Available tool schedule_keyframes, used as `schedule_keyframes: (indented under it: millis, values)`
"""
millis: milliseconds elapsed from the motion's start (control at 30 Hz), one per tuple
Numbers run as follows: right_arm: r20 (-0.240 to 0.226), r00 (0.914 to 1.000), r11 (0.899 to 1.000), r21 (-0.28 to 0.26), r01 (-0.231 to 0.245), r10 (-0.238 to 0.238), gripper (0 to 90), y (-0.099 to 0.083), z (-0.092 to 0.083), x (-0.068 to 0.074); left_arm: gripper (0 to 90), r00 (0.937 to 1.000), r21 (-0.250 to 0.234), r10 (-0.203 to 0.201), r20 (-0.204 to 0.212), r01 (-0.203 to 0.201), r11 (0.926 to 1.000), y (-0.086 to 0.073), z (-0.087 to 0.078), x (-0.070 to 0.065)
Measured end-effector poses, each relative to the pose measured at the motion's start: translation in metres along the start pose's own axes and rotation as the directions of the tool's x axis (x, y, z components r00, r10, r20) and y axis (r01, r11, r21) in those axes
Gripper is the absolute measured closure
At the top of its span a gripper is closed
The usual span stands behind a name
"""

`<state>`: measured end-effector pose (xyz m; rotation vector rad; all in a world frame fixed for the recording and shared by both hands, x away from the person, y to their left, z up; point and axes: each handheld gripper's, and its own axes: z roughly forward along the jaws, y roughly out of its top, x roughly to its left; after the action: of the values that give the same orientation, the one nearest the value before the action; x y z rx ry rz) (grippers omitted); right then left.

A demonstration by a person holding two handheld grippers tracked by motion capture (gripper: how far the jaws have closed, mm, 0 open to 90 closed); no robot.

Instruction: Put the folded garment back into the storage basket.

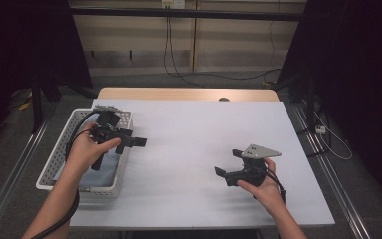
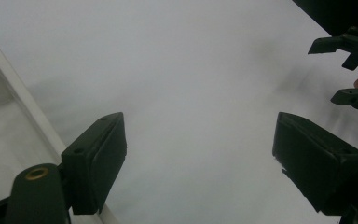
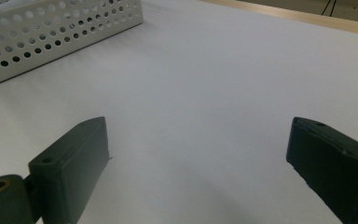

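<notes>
A desk (image 1: 189,149) covered in white sits under a high camera, with a person's forearms coming in from the near edge. At the left edge of the desk stands a white perforated basket (image 1: 54,162), its long side running from near to far, with a pale blue-grey cloth (image 1: 107,169) lying flat inside it. The left hand (image 1: 87,149) holds the left gripper (image 1: 137,142) over the right rim of the basket, jaws pointing toward the middle of the desk. Those jaws are spread wide with nothing between them; in the left gripper view they frame bare white desk beside the basket rim. The centre of the desk is bare white surface. Toward the near right corner, the right hand (image 1: 261,186) holds the right gripper (image 1: 227,163) low over the desk, jaws pointing left toward the basket and well apart from it. Its jaws are also spread wide, holding nothing.
</notes>
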<state>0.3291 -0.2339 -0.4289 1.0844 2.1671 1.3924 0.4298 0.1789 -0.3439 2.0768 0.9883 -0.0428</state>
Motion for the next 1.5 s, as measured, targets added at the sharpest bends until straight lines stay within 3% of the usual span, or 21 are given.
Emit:
schedule_keyframes:
  millis: [333, 967, 1500]
  values:
    - [-0.004, 1.0000, 1.000, 0.003, 0.001, -0.001, 5.2, 0.000, 0.001, 0.001, 17.6, 0.9994, -0.020, 0.022, 0.028, -0.022, 0.9996, 0.002, 0.002, -0.011]
    - [-0.016, 0.9999, 1.000, 0.007, -0.004, 0.004, 5.2, -0.001, 0.002, 0.000, 16.7, 0.9955, -0.004, 0.063, 0.071, -0.063, 0.9980, -0.002, 0.017, -0.028]
    - [-0.018, 0.9998, 1.000, 0.007, -0.009, 0.010, 5.1, -0.001, 0.002, 0.000, 15.7, 0.9873, -0.018, 0.092, 0.130, -0.091, 0.9957, -0.007, 0.030, -0.044]
